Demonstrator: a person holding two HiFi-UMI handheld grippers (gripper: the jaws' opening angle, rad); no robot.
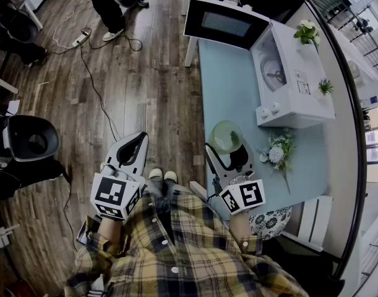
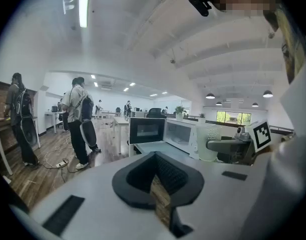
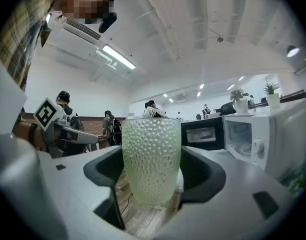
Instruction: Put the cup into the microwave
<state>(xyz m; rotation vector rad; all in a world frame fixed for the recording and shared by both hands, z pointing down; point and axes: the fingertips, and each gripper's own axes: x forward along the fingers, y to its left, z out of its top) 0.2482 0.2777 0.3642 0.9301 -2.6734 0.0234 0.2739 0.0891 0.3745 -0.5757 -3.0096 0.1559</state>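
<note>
A pale green dimpled glass cup [image 1: 226,135] stands upright between the jaws of my right gripper [image 1: 228,147], above the near left part of the blue table [image 1: 229,85]. In the right gripper view both black pads press on the cup [image 3: 151,159], and wooden floor shows beneath it. The white microwave [image 1: 287,73] stands at the far right of the table with its door [image 1: 224,22] swung wide open; it also shows on the right in the right gripper view [image 3: 265,134]. My left gripper [image 1: 141,138] hangs over the floor left of the table, shut with nothing in it [image 2: 155,156].
White flowers [image 1: 276,153] lie on the table just right of the cup. Two small potted plants [image 1: 307,33] sit on top of the microwave. A black chair [image 1: 31,141] stands on the wooden floor at left. A person [image 1: 111,5] and cables are farther off.
</note>
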